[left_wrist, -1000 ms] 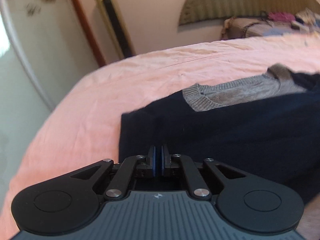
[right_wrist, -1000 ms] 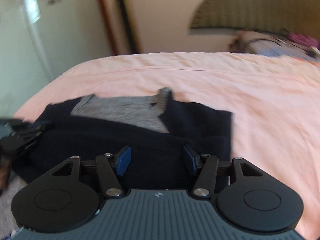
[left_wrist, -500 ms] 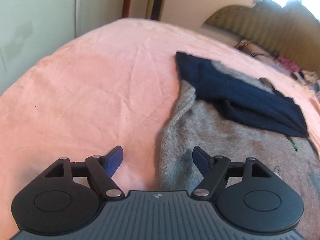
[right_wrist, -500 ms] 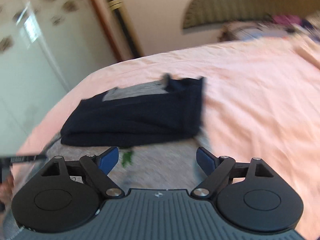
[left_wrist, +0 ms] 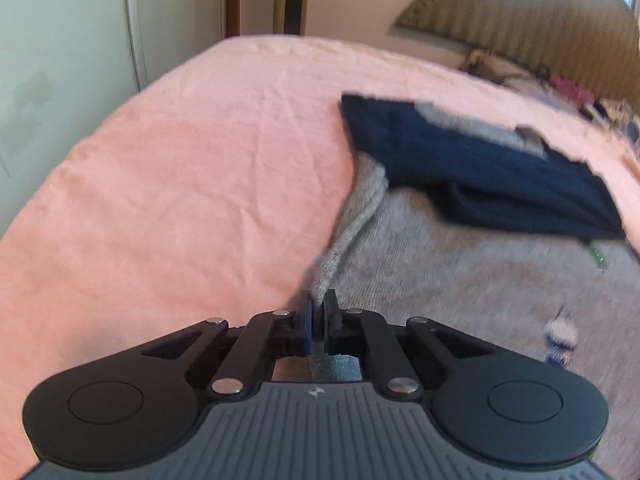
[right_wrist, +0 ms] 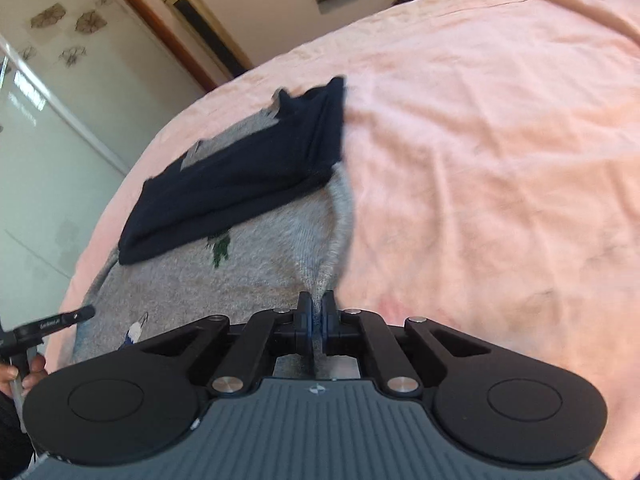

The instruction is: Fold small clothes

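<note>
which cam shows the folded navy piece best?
Right wrist view: the folded navy garment shows whole, with its stacked fold edge and grey lining, lying on the grey sweater. Left wrist view shows it off to the right, more blurred, at a flatter angle.

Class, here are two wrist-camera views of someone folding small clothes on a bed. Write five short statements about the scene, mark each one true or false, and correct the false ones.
1. The left gripper is shut on an edge of the grey knit garment. True.
2. The right gripper is wide open above the bed. False: its jaws are closed on grey fabric too.
3. The folded navy garment lies partly on top of the grey one. True.
4. The bed sheet is green. False: it is pink.
5. The navy garment is held by one of the grippers. False: neither gripper touches it; it rests beyond both.
</note>
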`<state>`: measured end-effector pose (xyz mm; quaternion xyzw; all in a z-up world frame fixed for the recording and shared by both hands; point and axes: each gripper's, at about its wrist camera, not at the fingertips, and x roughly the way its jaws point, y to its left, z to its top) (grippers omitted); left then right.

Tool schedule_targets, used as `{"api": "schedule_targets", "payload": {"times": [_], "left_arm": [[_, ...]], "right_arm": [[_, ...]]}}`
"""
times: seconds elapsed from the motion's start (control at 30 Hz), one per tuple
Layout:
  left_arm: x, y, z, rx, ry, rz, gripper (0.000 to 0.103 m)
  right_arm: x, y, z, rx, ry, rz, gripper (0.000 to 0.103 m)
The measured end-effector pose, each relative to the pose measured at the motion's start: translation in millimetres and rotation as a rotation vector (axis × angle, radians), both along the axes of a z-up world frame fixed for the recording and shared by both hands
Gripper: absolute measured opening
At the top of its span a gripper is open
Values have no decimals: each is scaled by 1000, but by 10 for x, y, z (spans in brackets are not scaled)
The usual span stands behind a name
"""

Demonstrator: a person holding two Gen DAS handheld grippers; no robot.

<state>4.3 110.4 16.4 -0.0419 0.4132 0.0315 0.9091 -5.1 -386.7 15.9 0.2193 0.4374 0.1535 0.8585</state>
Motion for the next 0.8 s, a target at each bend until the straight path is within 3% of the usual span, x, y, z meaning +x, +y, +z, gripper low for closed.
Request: {"api": "schedule_targets", "payload": {"times": [0.07, 0.13, 0.17, 0.2, 0.23, 0.27, 0.3, 0.33, 0.4, 0.47, 0.5, 0.53, 0.6, 0.67, 0.73, 0.8], "left_arm": [[-81, -66, 6, 37, -26, -20, 5], [-161, -24, 59, -63, -16, -40, 8], [-200, 21, 77, -123, 4, -50, 10], [-261, 77, 92, -180, 18, -57, 18], [-345, 152, 90, -248, 30, -54, 37], [-427, 230, 62, -331, 50, -45, 50], [-512, 295, 28, -419, 53, -50, 67], [-605, 322, 6, -487, 45, -55, 73], [-674, 278, -19, -533, 42, -54, 72], [-629, 200, -12, -514, 40, -45, 67], [-584, 185, -15, -505, 62, -40, 33], [-511, 196, -37, -517, 113, -30, 6], [-496, 256, 9, -526, 133, -15, 6], [-608, 258, 191, -440, 73, -31, 5], [-657, 293, 224, -421, 71, -43, 5], [-615, 287, 79, -379, 118, -35, 5]], "right_arm": [[14, -88, -115, 33, 17, -12, 6], [6, -146, -140, 106, 48, -39, 10], [-19, -171, -133, 149, 67, -41, 16], [-73, -197, -122, 189, 74, -27, 29], [-143, -227, -103, 229, 71, -1, 50], [-221, -252, -98, 262, 67, 21, 60], [-310, -277, -100, 302, 75, 40, 67], [-375, -280, -123, 343, 97, 61, 65], [-463, -237, -203, 399, 130, 82, 65], [-492, -103, -267, 414, 143, 113, 57], [-469, -50, -285, 400, 150, 112, 39], [-439, 1, -311, 379, 178, 114, 13], [-446, 50, -263, 323, 146, 141, 11], [-513, -57, -104, 303, 96, 118, 11], [-603, -235, -2, 293, 62, 92, 10], [-614, -322, -107, 260, 108, 69, 10]]}}
